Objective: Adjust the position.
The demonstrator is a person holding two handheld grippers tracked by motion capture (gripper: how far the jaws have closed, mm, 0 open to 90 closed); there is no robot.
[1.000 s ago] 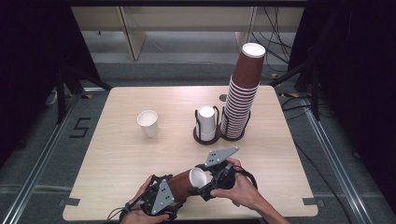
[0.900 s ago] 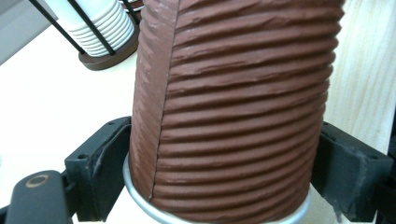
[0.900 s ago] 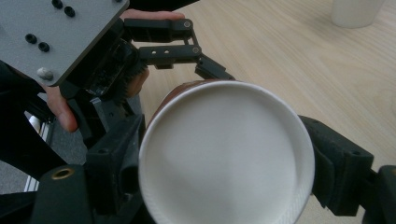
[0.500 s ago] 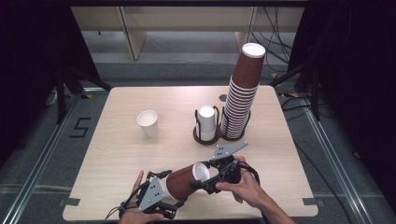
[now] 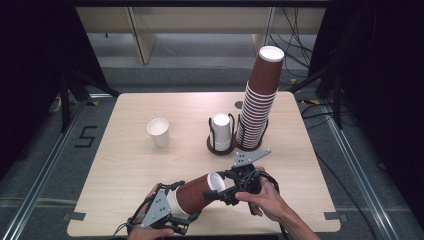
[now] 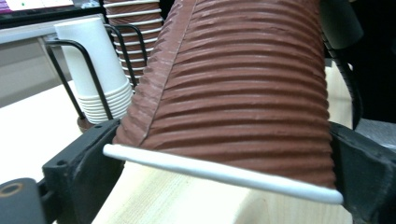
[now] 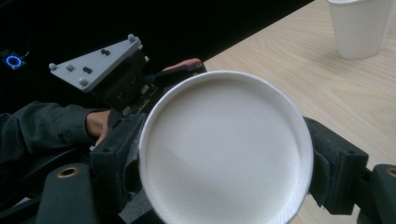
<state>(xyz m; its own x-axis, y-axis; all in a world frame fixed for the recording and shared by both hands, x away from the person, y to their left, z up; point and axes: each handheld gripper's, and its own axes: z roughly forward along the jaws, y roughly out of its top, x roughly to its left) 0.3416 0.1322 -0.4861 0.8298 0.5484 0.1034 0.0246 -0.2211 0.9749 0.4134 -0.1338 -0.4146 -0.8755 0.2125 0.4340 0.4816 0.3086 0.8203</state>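
Observation:
A brown ribbed paper cup (image 5: 192,197) lies level over the table's front edge between both grippers. Its rolled white rim (image 6: 224,172) spans the jaws of my left gripper (image 5: 181,204), which stand wide. These jaws have just been closing a little after opening, and I see no squeeze on the rim. The cup's white round end (image 7: 224,149) faces my right gripper (image 5: 216,186). Those jaws have just been closing and now press on both sides of that end.
On the wooden table (image 5: 125,165), a single white cup (image 5: 158,131) stands left of centre. A black wire rack holds a stack of white cups (image 5: 221,131). Beside it on the right, a tall leaning stack of brown cups (image 5: 260,100) rises. A person's hands hold both grippers.
The left gripper has slid a little left and lower along the cup. The right gripper has settled on the cup's white end. The cup stays level between them.

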